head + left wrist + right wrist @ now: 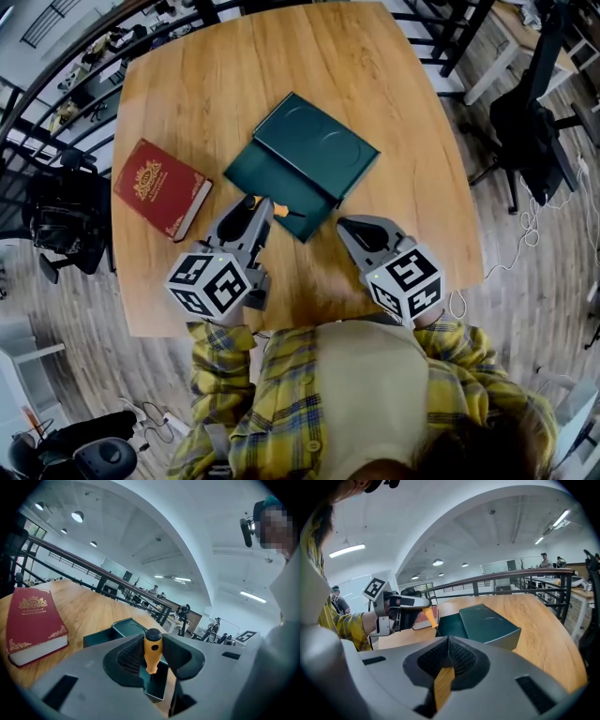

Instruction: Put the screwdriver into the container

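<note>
The orange-handled screwdriver point(153, 648) with a black end cap is pinched between the 2 jaws of the left gripper point(259, 208), which stand partly spread around its handle. Its shaft reaches over the near edge of the open, dark green rectangular container point(314, 150) on the wooden table point(234, 84). The right gripper point(449, 641) has its jaws pressed together, empty.

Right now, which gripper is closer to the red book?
Left. The left gripper is just right of the red book; the right gripper sits beyond it, before the green container.
</note>
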{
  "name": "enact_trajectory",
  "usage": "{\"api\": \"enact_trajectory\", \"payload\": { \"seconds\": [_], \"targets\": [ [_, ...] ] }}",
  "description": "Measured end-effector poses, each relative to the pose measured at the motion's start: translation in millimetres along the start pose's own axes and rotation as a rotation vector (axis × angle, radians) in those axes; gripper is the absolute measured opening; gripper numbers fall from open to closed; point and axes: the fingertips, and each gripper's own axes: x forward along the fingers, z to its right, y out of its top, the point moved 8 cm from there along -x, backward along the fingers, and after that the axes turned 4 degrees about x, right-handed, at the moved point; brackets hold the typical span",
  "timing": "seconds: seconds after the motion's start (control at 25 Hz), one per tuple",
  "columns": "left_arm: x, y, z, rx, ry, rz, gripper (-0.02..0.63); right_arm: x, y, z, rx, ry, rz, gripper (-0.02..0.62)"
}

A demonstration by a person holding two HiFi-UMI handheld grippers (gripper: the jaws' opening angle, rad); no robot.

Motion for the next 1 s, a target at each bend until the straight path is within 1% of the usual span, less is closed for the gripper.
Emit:
{"api": "enact_trajectory", "payload": {
  "seconds": [0.32,1.0],
  "targets": [
    [10,-8,-4,-0.013,0.013,-0.048,0.118,6,-5,2,0.003,0.024,-0.020,0.066],
    [28,-15,-17,-0.040,0.037,-0.114,0.118,18,-7,8,0.015,0.051,-0.042,0.066]
  ]
}}
